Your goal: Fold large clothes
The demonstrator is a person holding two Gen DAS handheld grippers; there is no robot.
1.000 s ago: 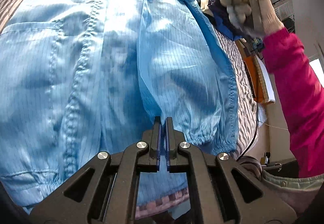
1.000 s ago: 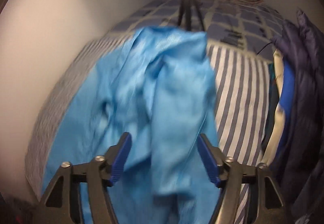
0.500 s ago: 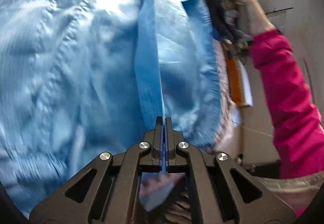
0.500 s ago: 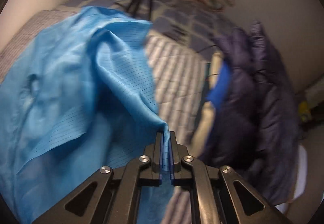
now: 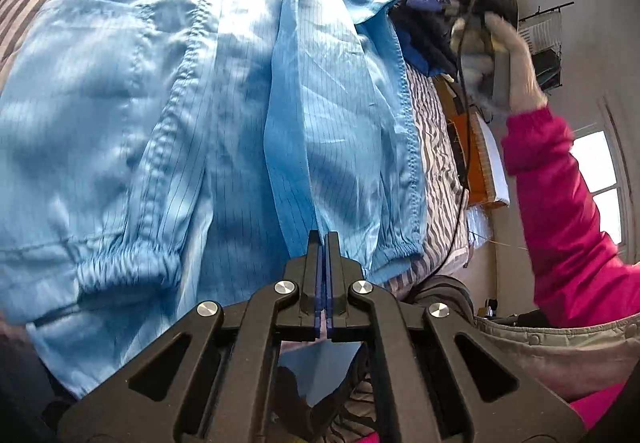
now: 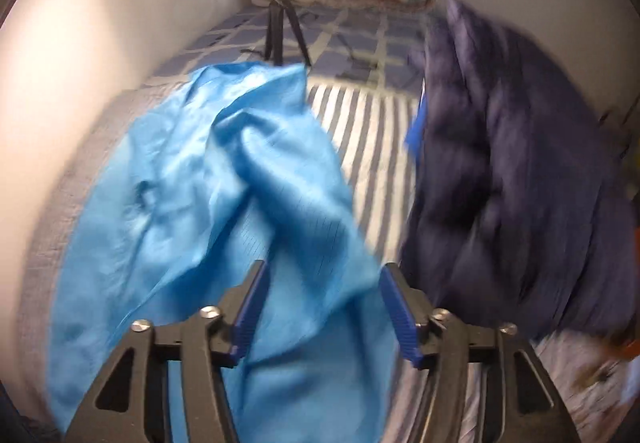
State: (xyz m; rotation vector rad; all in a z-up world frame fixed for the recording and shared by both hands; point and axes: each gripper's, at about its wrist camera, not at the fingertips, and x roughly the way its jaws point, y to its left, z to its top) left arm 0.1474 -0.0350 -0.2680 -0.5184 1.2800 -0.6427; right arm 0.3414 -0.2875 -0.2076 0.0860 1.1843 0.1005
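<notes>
Left wrist view: left gripper (image 5: 323, 243) jaws together, clamped on a fold edge of the blue jacket (image 5: 192, 91), same pinch as a second ago. Ahead of the tips the fabric now lies flatter and sharper, sleeve panel folded inward. Thin glossy cloth with fine grid lines, elastic gathered cuff (image 5: 124, 271) left of the jaws. Striped bedsheet (image 5: 436, 179) to the right.

Right wrist view: right gripper (image 6: 322, 275) was pinched on cloth half a second ago; jaws now opening, jacket under the gap, unpressed. Likely just dropped. Puffy dark coat (image 6: 520, 179) on the right.
</notes>
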